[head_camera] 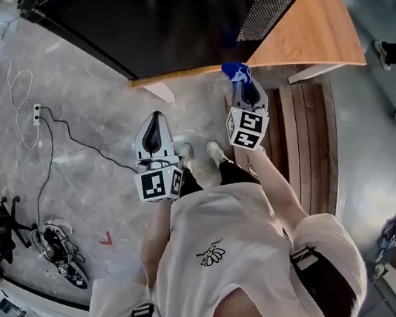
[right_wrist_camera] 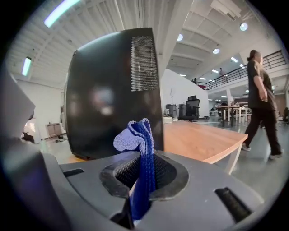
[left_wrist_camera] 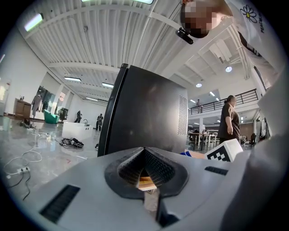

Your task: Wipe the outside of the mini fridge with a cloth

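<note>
A: Where is the fridge (head_camera: 181,14) found?
B: It is set on the table (head_camera: 312,29), just ahead of both grippers, not yet touched. The cloth (right_wrist_camera: 141,153) is pinched by the right gripper (right_wrist_camera: 144,178); the left gripper (left_wrist_camera: 145,178) is pressed together, empty.
A: What could be spoiled?
B: The cloth could be dragged out by hard rubbing.

A large open-plan workspace, part office and part test hall, is shown. A high white ribbed ceiling (left_wrist_camera: 90,40) is lit by strip lights (right_wrist_camera: 58,11). A polished grey floor (head_camera: 100,110) is strewn with loose cables (head_camera: 18,92) at the left. Desks (left_wrist_camera: 201,135) and an office chair (right_wrist_camera: 192,107) are seen far off beneath a railed mezzanine (right_wrist_camera: 271,61). A person (right_wrist_camera: 259,99) is seen walking at the right. A black mini fridge (right_wrist_camera: 113,90) is set on a wooden worktop (right_wrist_camera: 198,140).
</note>
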